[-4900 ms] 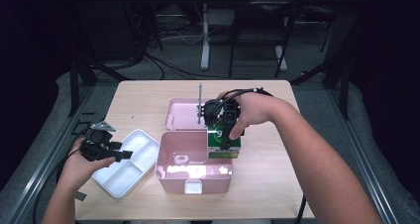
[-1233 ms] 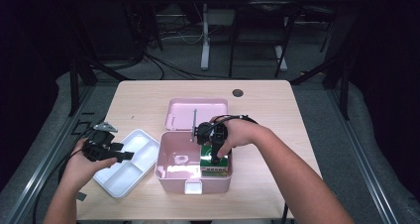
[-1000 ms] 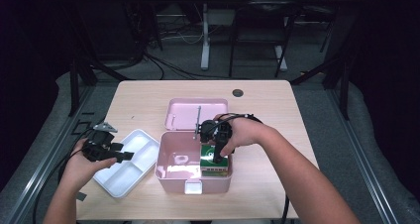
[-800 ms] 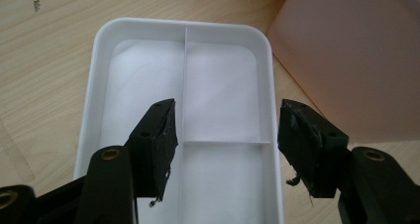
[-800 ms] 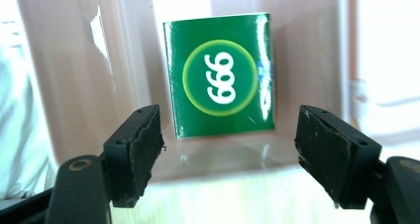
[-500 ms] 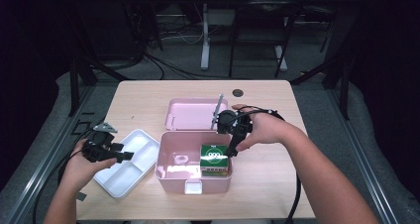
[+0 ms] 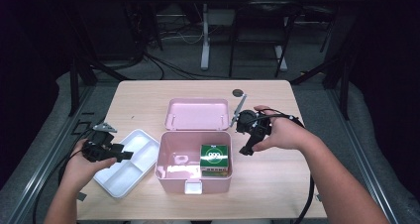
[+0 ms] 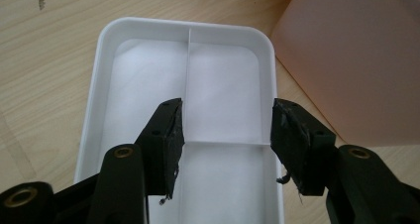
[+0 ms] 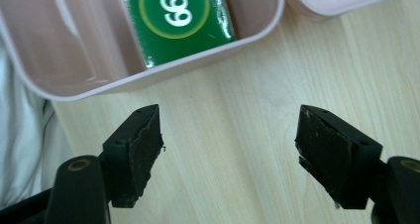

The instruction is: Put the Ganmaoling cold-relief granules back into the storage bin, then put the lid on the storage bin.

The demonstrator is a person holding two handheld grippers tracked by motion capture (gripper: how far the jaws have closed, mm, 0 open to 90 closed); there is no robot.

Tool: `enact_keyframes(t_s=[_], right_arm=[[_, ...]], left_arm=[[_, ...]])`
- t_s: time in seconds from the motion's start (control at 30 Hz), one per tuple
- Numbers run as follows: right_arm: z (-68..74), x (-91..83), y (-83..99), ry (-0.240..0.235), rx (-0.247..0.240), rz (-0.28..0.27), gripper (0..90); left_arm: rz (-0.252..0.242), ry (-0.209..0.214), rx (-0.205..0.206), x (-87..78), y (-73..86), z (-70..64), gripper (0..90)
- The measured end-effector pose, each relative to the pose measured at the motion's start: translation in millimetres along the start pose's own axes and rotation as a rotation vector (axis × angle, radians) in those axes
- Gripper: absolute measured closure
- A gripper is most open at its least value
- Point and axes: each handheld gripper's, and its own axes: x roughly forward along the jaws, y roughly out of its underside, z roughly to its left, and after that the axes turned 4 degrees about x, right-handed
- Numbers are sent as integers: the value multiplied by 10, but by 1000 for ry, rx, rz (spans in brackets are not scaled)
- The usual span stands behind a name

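Green box lay inside the pink case — right gripper just beside the case, jaws spread, empty; left gripper agape over the white tray.

The high view looks forward and down over the whole counter from afar. Each gripper view looks close down along its own jaws; both share the pink box with it

A carton is lying in the right part of the open box near the table's front; a tray is sitting just left of it.
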Motion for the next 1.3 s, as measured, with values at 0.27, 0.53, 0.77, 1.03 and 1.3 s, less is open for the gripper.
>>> enact_keyframes(t_s=[0.27,0.53,0.77,1.03,1.3], right_arm=[[-20,124,141,4,75,-51,296],[-75,251,341,39,229,-92,326],[-75,427,581,44,388,-184,359],[8,545,681,108,459,-227,340],[84,666,682,96,484,-269,363]], left_arm=[[10,-2,-4,22,10,10,475],[11,-4,3,23,15,7,483],[21,1,2,28,14,-2,501],[26,-11,-43,-14,-23,37,511],[77,-24,-21,-58,-60,43,567]])
